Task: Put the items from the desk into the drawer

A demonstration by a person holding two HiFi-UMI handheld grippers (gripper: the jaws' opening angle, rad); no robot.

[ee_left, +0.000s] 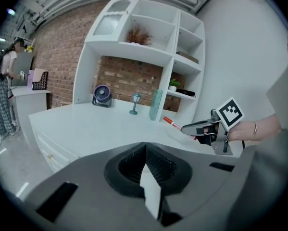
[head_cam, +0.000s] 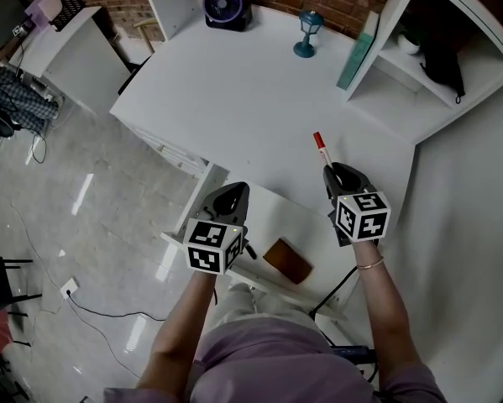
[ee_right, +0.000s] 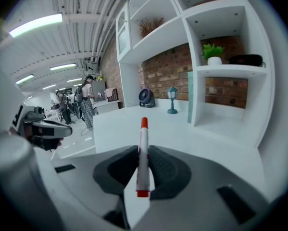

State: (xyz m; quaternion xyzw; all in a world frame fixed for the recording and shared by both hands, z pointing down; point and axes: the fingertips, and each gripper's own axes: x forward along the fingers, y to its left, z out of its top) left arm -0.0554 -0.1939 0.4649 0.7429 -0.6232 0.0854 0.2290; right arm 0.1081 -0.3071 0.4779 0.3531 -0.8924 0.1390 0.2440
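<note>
My right gripper [head_cam: 330, 171] is shut on a white marker with a red cap [head_cam: 320, 145], which sticks out forward over the near edge of the white desk [head_cam: 234, 91]. In the right gripper view the marker [ee_right: 143, 153] stands upright between the jaws. My left gripper [head_cam: 232, 191] hangs shut and empty over the left side of the open white drawer [head_cam: 295, 221]. A brown wallet-like item [head_cam: 287, 260] lies in the drawer. The left gripper view shows its closed jaws with nothing in them, and the right gripper [ee_left: 184, 128] with the marker [ee_left: 171, 122].
At the back of the desk stand a purple fan [head_cam: 227, 7], a small blue lamp [head_cam: 308, 32] and a teal book [head_cam: 355, 50] leaning on the white shelf unit [head_cam: 436, 65]. Grey floor with cables lies to the left. A person stands far off by another desk [ee_left: 9, 88].
</note>
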